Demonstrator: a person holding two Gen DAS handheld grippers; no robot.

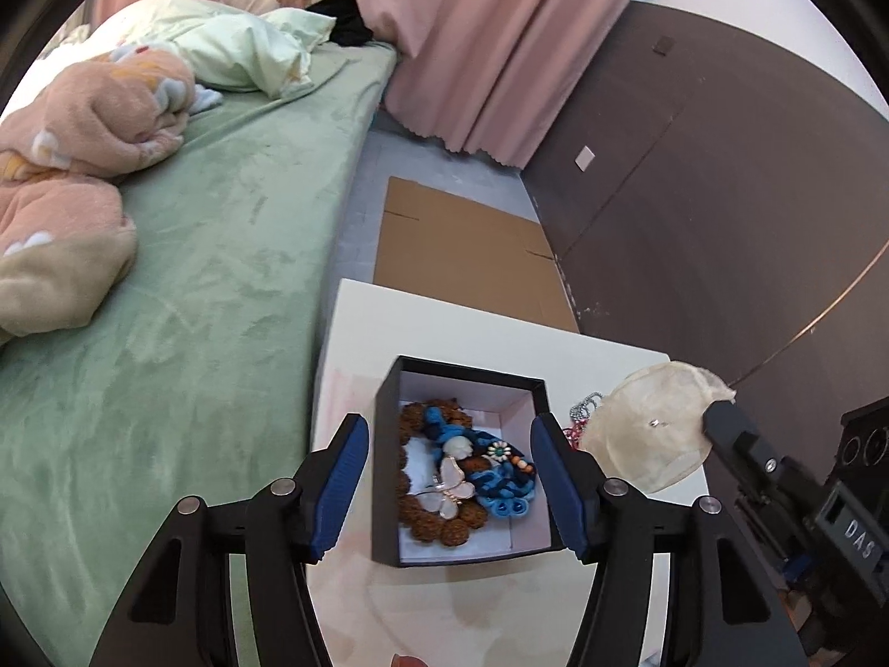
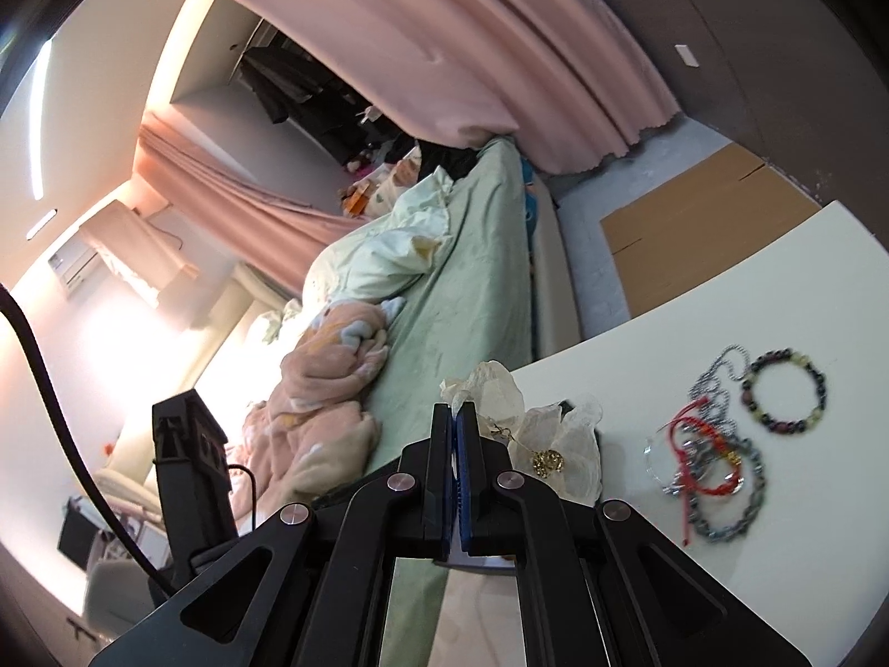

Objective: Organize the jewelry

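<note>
Our left tongs (image 1: 450, 486) hang apart over the black box (image 1: 389, 472) at lower centre, jewelry (image 1: 461, 478) inside; right tongs (image 2: 457, 417) pinch the gauze pouch (image 2: 561, 433), lifting it off the counter (image 2: 722, 289).

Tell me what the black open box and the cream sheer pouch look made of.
Black open box: seemingly rigid matte cardboard, with thin straight walls and a white lining. Cream sheer pouch: likely organza-type fabric, translucent, crinkled, with a frayed edge; the right gripper pinches it.

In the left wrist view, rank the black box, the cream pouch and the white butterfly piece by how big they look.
1. Black open cardboard box
2. Cream sheer fabric pouch, smaller, and it sits at a similar distance from the camera
3. White butterfly-shaped ornament, clearly smallest, lying inside the box
</note>
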